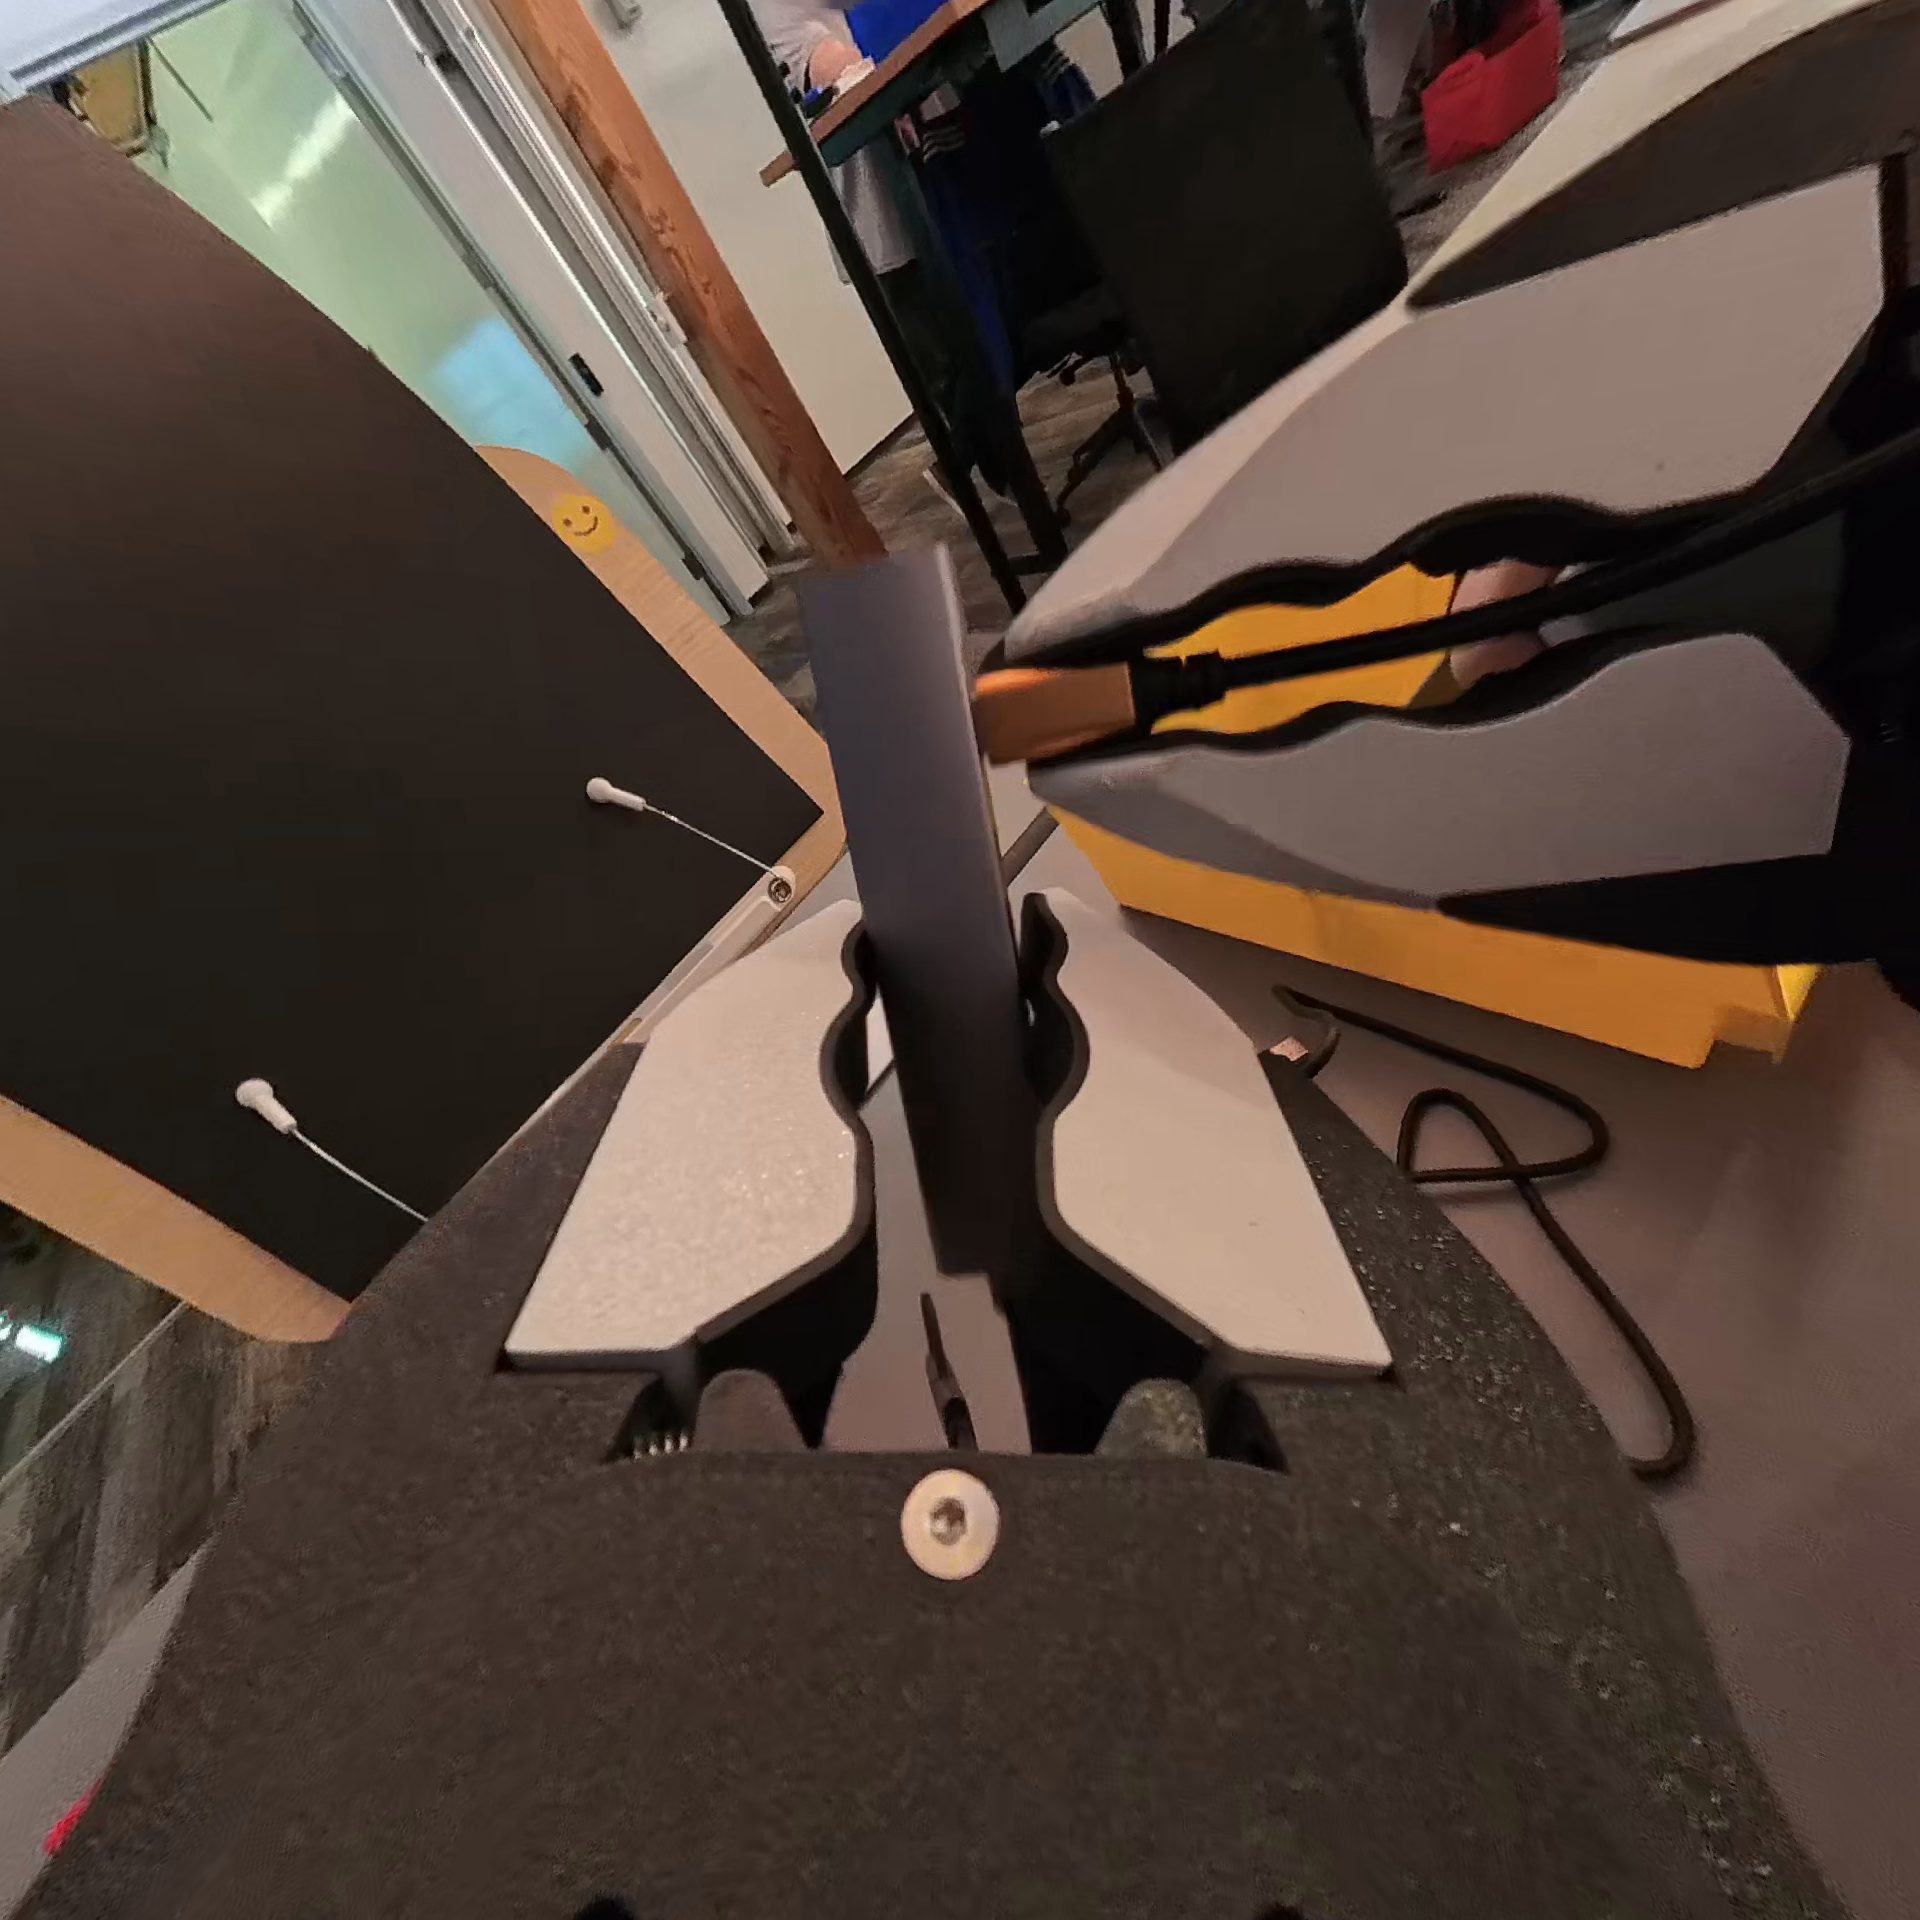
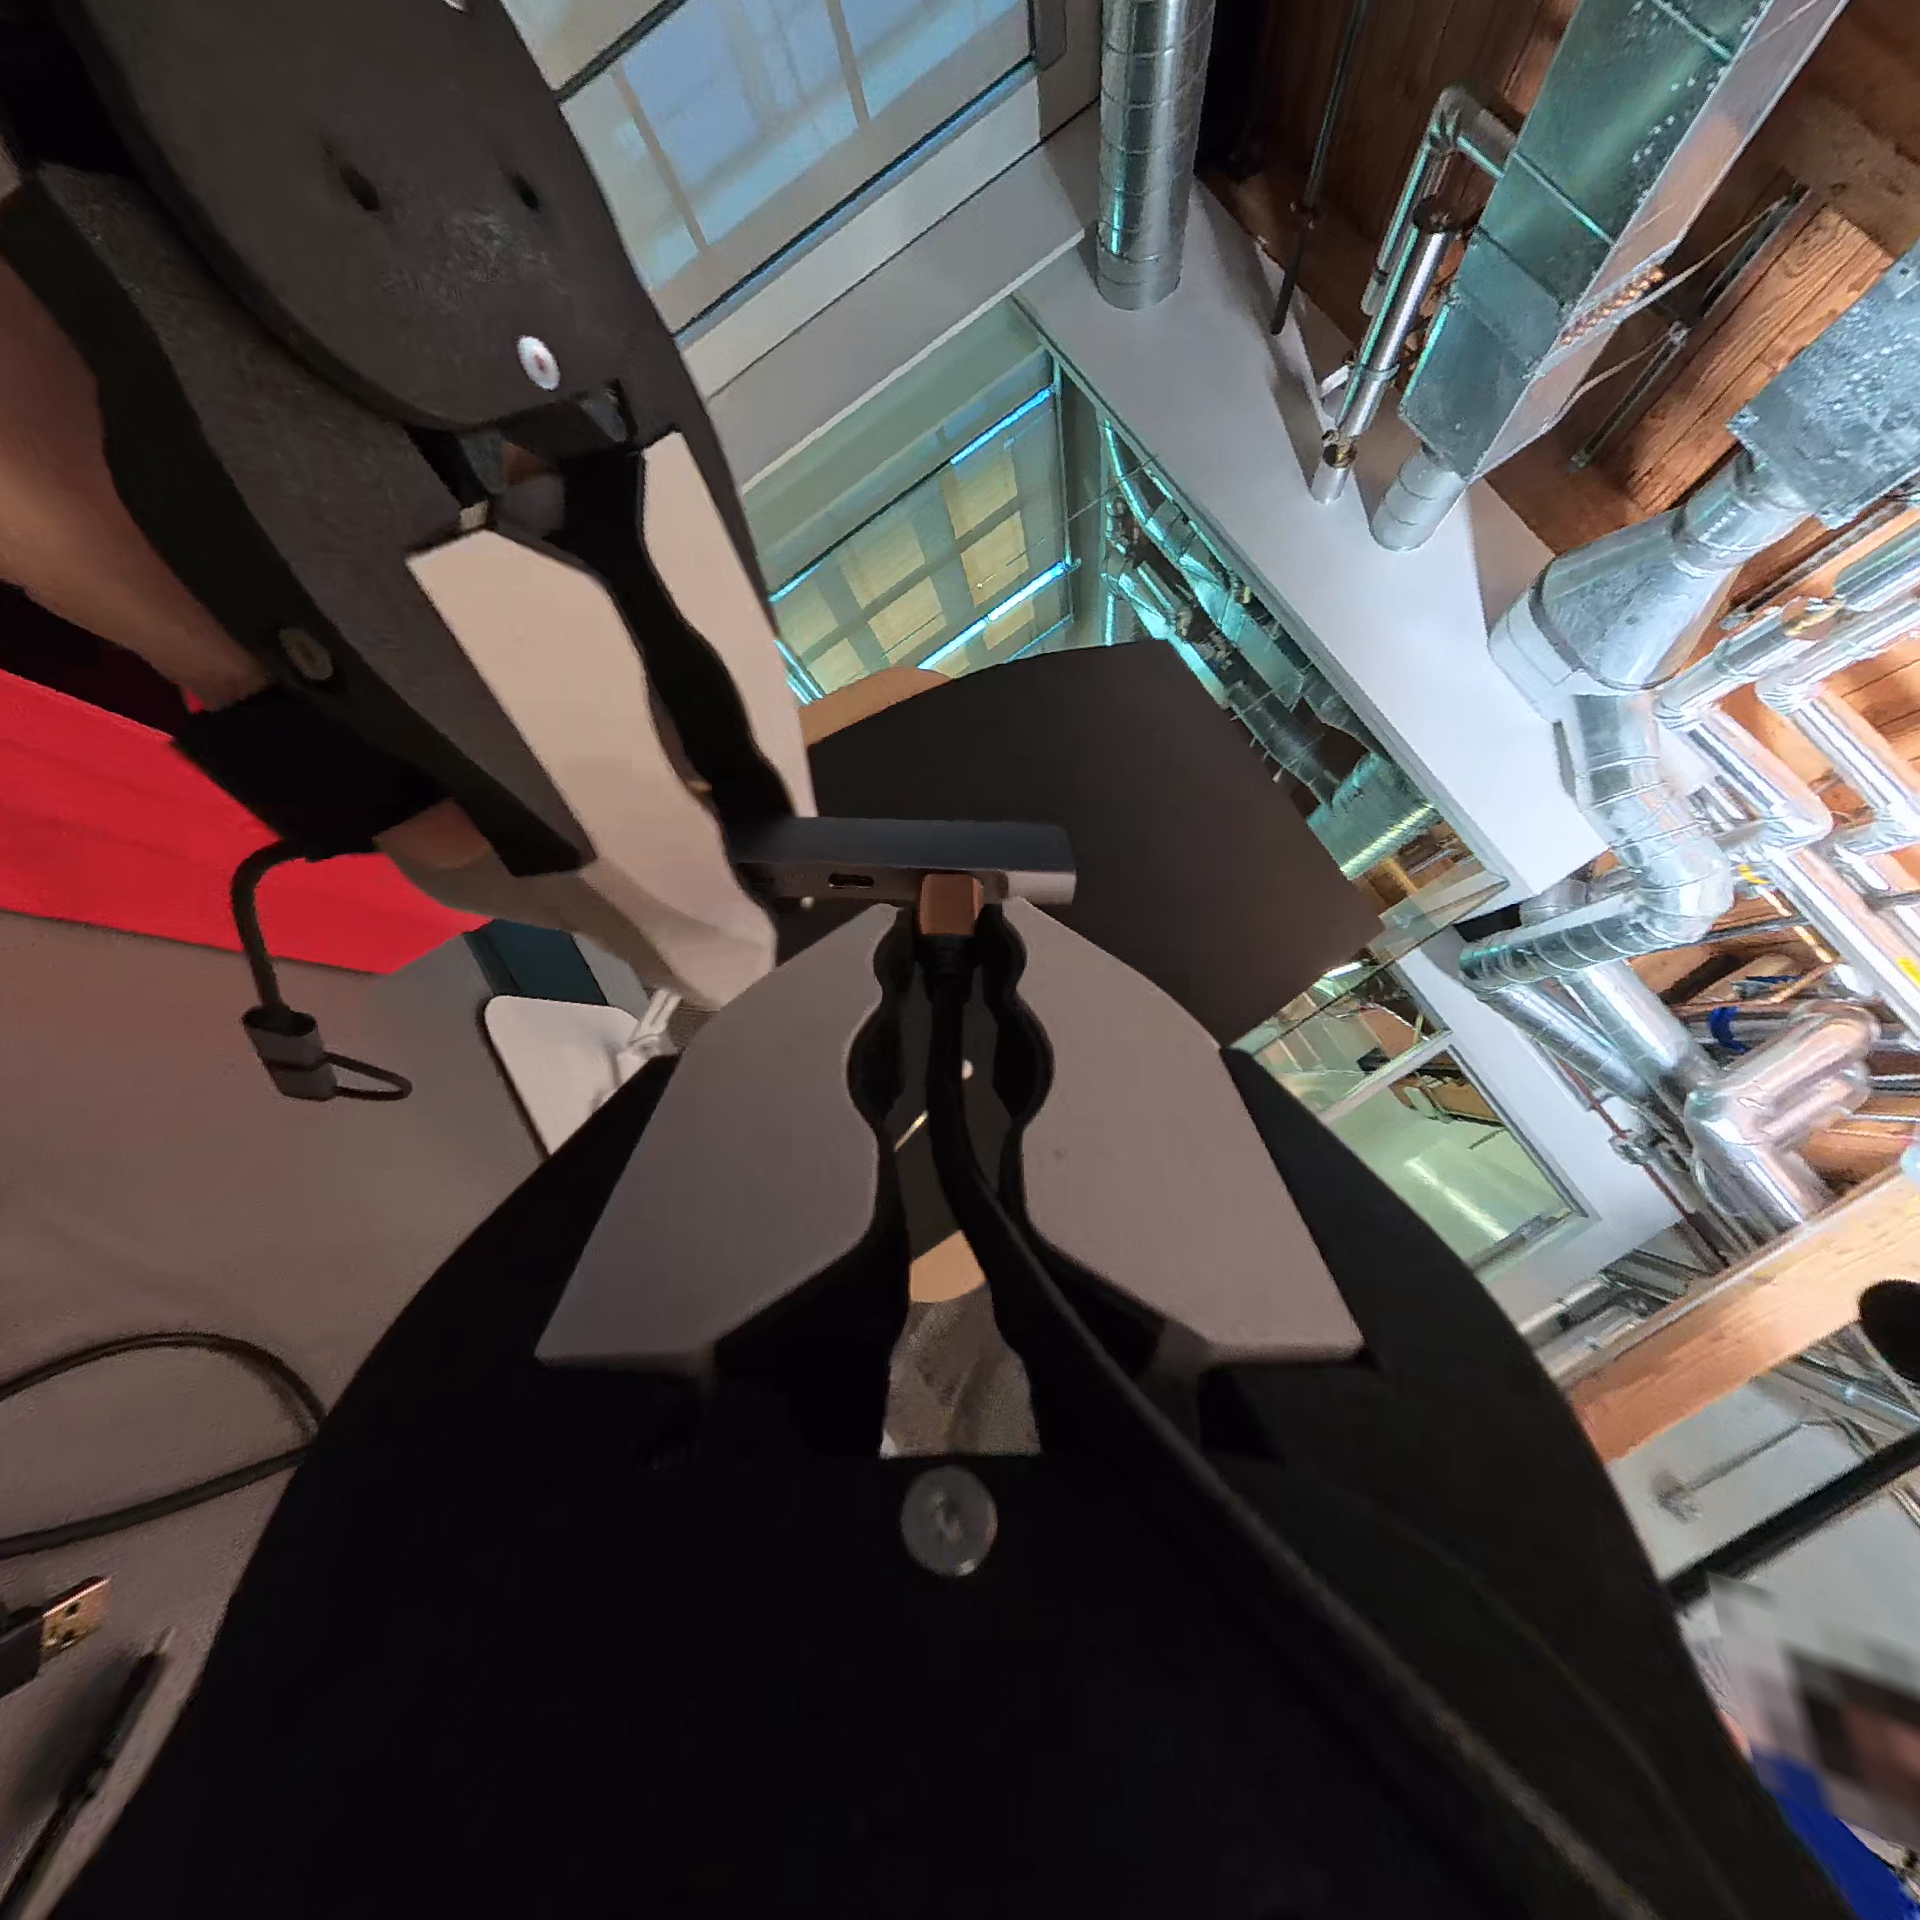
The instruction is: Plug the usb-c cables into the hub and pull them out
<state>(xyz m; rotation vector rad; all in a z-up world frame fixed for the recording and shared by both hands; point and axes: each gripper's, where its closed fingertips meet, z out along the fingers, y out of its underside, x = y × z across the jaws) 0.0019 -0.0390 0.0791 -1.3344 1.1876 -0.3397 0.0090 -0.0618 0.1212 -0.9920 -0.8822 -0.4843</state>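
The hub [image 1: 914,883], a slim dark grey bar, is held upright between the narrow-set fingers of the left gripper [image 1: 951,977], its long axis running up and away from that tool. The right gripper [image 2: 940,935] is clamped on the copper-coloured plug [image 2: 945,902] of a black cable [image 2: 971,1132], which trails back between its fingers. In the left wrist view the plug [image 1: 1055,712] is seen lying crosswise to the hub, its tip at the hub's right edge, near the top. In the right wrist view the plug meets the hub's [image 2: 914,844] ported side, just right of an empty slot; whether it is fully seated cannot be told. Any push or pull is judged to run along the plug's axis, square to the hub.
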